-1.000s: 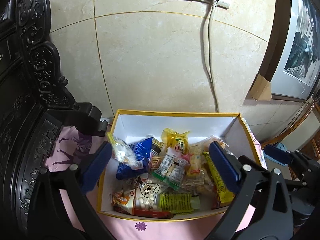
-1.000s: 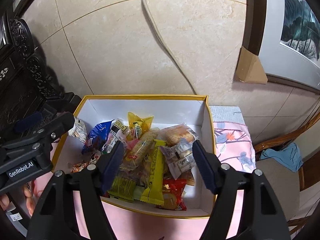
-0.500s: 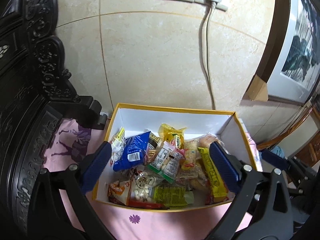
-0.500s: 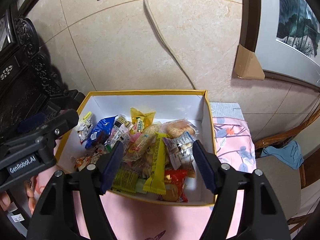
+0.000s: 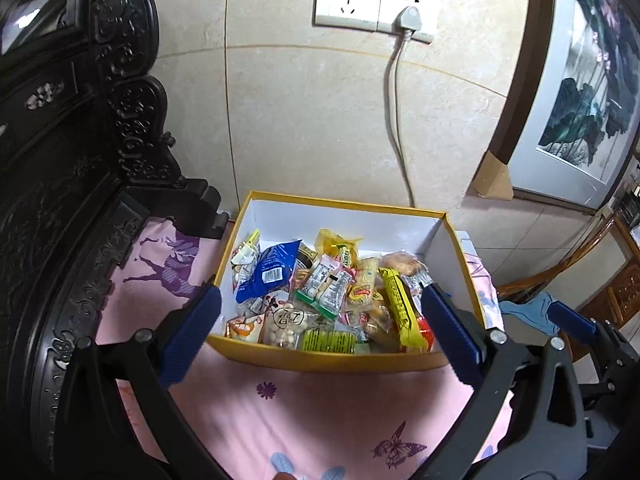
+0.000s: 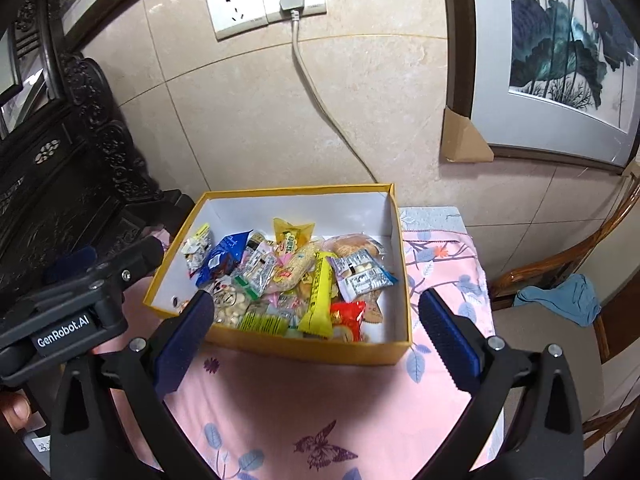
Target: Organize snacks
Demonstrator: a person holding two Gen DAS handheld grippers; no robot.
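Note:
A yellow-rimmed white box (image 5: pixel 344 205) (image 6: pixel 304 347) stands on a pink patterned cloth, against the wall. It holds several wrapped snacks, among them a blue packet (image 5: pixel 266 276) (image 6: pixel 224 256), a long yellow bar (image 5: pixel 402 308) (image 6: pixel 320 296) and a red packet (image 6: pixel 348 314). My left gripper (image 5: pixel 318 294) hovers in front of and above the box, open, nothing between its fingers. My right gripper (image 6: pixel 315 299) hangs likewise before the box, its jaws opening wide and empty. The left gripper's black body (image 6: pixel 80 300) shows at the left of the right wrist view.
A dark carved wooden cabinet (image 5: pixel 80 160) borders the cloth (image 5: pixel 320 408) on the left. A wall socket (image 5: pixel 372 4) with a cable runs down behind the box. To the right are a framed painting (image 6: pixel 560 52) and a wooden chair with a blue cloth (image 6: pixel 560 300).
Both grippers have drawn back and up from the box, which now looks smaller and farther off. The right gripper's fingers have spread wider. The snacks lie as before.

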